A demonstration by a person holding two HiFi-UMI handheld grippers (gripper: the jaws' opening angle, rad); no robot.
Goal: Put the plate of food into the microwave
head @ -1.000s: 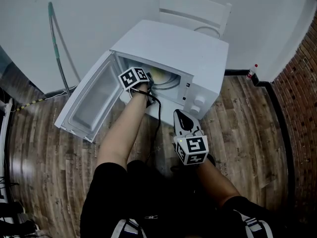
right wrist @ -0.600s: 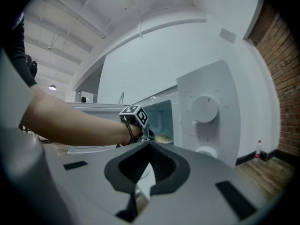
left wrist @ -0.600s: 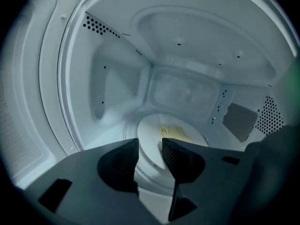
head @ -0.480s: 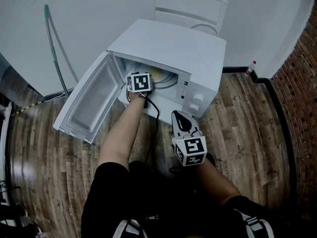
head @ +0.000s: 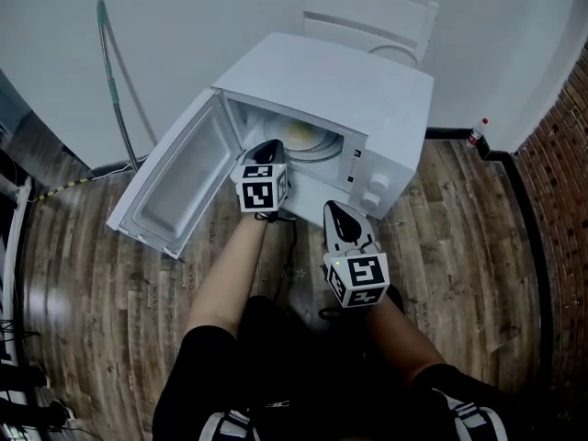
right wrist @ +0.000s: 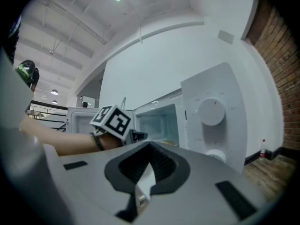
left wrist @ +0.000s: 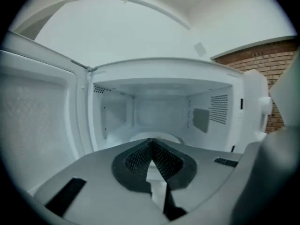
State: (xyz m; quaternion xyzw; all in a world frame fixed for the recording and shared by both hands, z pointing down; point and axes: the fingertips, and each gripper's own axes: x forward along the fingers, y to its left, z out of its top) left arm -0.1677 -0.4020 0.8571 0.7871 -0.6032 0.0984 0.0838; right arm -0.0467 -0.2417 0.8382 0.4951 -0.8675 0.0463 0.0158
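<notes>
A white microwave (head: 349, 81) stands on the wood floor, its door (head: 175, 186) swung open to the left. The plate of food (head: 306, 139) lies inside on the turntable; in the left gripper view only its pale rim (left wrist: 172, 138) shows past the jaws. My left gripper (head: 269, 147) is just outside the opening, shut with nothing between its jaws (left wrist: 151, 143). My right gripper (head: 337, 211) hangs lower, in front of the control panel (right wrist: 213, 111), also shut and empty (right wrist: 150, 147). From it I see the left gripper's marker cube (right wrist: 115, 119).
A white chair (head: 367, 16) stands behind the microwave against the wall. A green-handled pole (head: 115, 72) leans at the left. A small bottle (head: 475, 132) stands by the brick wall (head: 560, 154). A cable (head: 64, 188) runs along the floor at the left.
My left gripper has drawn back out of the microwave cavity toward me, and the plate stays inside. The right gripper has kept its place.
</notes>
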